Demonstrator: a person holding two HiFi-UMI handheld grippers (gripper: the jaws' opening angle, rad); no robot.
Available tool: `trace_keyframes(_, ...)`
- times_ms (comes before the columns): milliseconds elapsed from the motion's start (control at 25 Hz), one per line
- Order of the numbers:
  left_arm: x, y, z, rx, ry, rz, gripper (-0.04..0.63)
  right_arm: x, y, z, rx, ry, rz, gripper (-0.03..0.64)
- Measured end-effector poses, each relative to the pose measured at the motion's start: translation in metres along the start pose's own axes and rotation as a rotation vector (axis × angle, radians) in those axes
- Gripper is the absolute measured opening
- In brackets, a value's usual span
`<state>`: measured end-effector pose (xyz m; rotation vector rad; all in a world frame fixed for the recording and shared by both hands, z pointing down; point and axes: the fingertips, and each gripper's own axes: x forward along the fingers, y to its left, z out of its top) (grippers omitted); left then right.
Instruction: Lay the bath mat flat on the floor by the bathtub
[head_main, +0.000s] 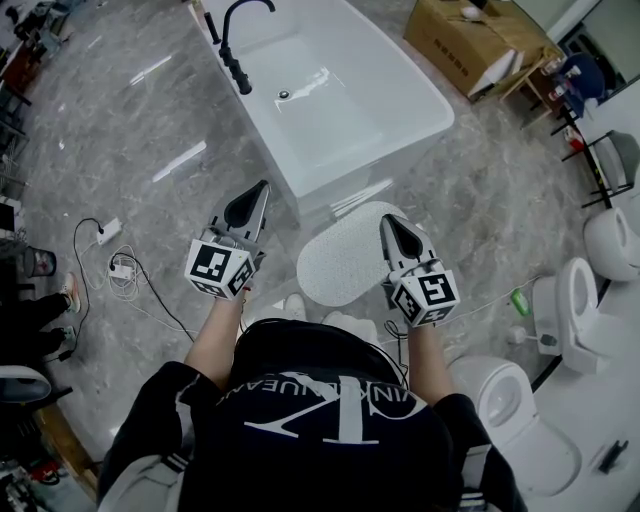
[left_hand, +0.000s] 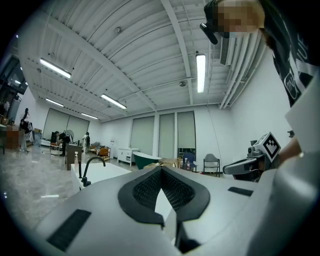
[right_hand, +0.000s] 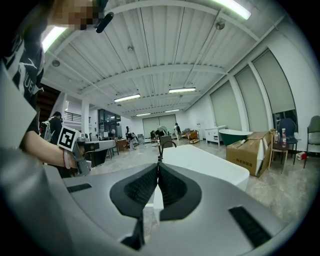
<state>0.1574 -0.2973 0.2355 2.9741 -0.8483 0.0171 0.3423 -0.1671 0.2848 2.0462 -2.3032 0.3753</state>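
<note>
Plainly together, empty: left claw (head_main: 262, 190) and right claw (head_main: 388, 224); bath mat (head_main: 343, 260) partly behind the latter

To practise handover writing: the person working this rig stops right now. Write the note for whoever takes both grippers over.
Left gripper: jaws shut, empty, held above the grey marble floor.
Right gripper: jaws shut, empty, overlapping the mat's right edge in the head view.
White oval textured bath mat: lies spread out on the floor at the near end of the white rectangular bathtub; no fold shows.
Done: the mat appears to be laid flat by the tub.
Left: probably only a check of the mat edge hidden behind the right gripper.
</note>
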Motion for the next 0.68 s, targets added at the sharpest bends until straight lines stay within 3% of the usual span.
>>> trace_keyframes(680,-0.003,0.01,-0.009,-0.006,0.008,0.025,0.014,0.002,-0.001,-0.014,0.035,0.018,-0.014,0.026)
